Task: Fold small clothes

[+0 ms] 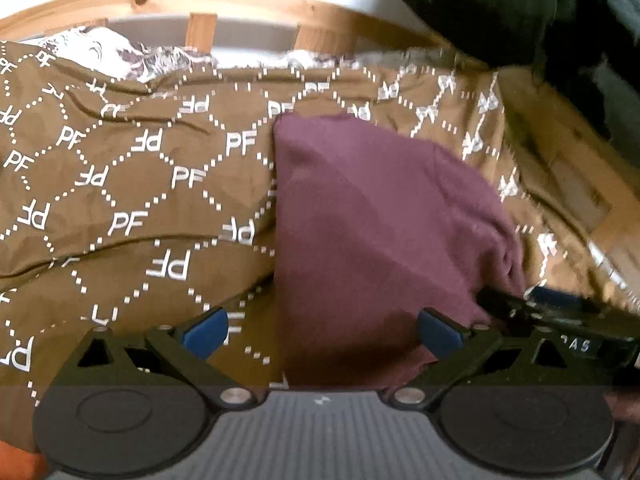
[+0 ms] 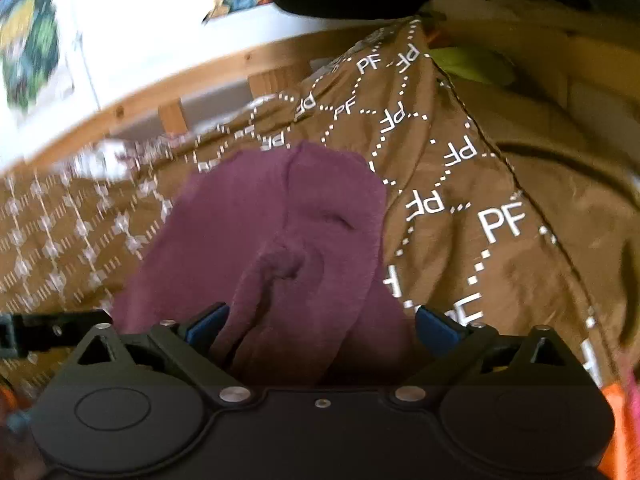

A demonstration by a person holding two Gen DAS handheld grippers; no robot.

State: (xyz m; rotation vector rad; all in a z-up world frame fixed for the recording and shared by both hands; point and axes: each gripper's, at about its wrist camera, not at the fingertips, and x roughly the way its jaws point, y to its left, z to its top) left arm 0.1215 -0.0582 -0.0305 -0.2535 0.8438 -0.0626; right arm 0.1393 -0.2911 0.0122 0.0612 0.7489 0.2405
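Plainly, the small maroon knitted garment (image 1: 376,216) lies on the brown bedspread printed with white "PF" letters and dotted diamonds (image 1: 120,184), straight ahead of both grippers and running back under their noses. The left gripper (image 1: 322,332) stands wide open and holds nothing, with the garment's left edge just inside its span and its right finger over the cloth. The right gripper (image 2: 322,326) is likewise spread wide and empty, the cloth bunched into soft ridges between its fingers. I judge the garment light, limp and a little fuzzy, so it should sag and drape rather than keep a shape, and it is unlikely to slip. A pinch at a near corner or hem edge, one per gripper, looks best.
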